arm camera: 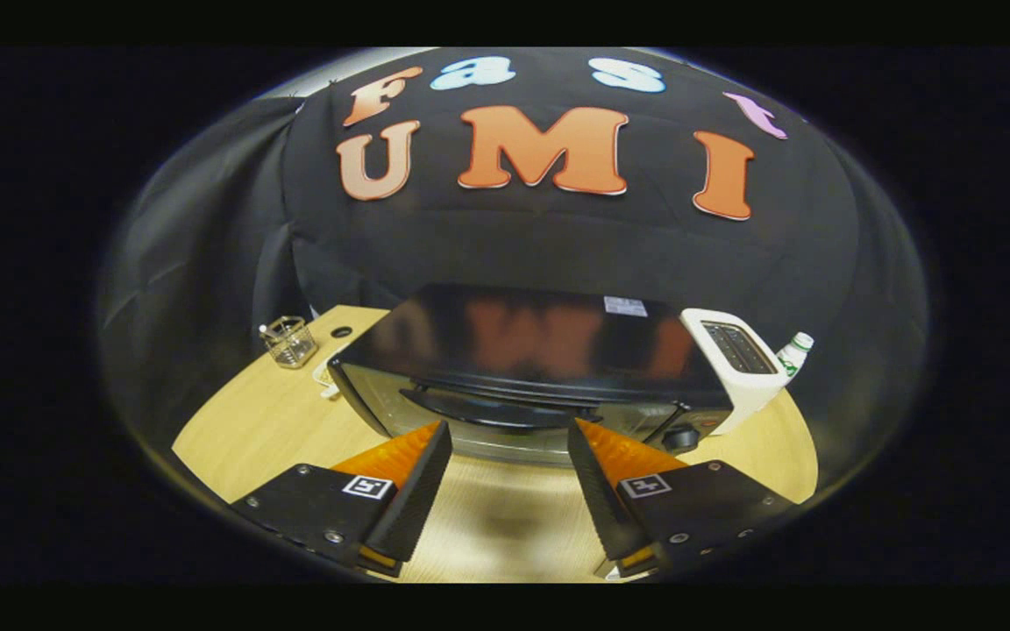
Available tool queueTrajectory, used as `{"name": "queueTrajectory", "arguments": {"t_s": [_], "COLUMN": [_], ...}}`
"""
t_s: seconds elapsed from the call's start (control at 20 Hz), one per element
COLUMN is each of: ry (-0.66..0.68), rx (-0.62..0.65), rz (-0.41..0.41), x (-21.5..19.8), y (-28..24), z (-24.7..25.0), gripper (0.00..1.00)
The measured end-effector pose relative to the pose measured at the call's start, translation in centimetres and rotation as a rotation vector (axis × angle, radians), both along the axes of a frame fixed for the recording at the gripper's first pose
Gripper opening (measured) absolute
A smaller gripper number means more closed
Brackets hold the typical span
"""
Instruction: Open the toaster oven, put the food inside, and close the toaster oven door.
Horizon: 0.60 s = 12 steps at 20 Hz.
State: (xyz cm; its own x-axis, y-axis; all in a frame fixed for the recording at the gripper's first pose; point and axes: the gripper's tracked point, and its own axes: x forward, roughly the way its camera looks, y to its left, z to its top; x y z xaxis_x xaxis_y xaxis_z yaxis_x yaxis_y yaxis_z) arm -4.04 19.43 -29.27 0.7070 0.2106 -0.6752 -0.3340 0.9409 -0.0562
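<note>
One wide, boxy toaster oven (531,368) was seen on the pale wood-grain table (242,429), its glossy black top reflective, its long axis lying across the view, its shut glass door and curved handle (496,410) facing the gripper (509,438). A white label on its top was too small to read. The fingers were held apart, nothing between them, their tips just short of the door. Beside the oven stood a white slot toaster (737,364), then a small bottle (793,353); opposite, a clear glass beaker (288,342).

The claw (509,431), spread with nothing between its fingers, covers the lower corners of the toaster oven (522,368) front. The white toaster (737,368) hides most of the bottle (794,353). The contents of the glass cup (288,342) are too small to tell.
</note>
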Motion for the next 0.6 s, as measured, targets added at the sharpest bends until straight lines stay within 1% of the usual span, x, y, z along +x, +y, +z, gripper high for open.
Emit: {"name": "queueTrajectory", "arguments": {"t_s": [0.2,0.35,0.5,0.55,0.6], "ry": [-0.117,-0.262,-0.387,-0.42,-0.433], "rx": [0.064,0.073,0.108,0.129,0.172], "rz": [-0.024,-0.051,-0.085,-0.096,-0.088], "x": [2.2,4.6,6.1,6.4,6.3], "y": [-1.8,-4.2,-6.0,-6.7,-6.8], "z": [7.0,13.4,19.8,21.6,23.4], "gripper": [0.79,0.82,0.84,0.85,0.85]}}
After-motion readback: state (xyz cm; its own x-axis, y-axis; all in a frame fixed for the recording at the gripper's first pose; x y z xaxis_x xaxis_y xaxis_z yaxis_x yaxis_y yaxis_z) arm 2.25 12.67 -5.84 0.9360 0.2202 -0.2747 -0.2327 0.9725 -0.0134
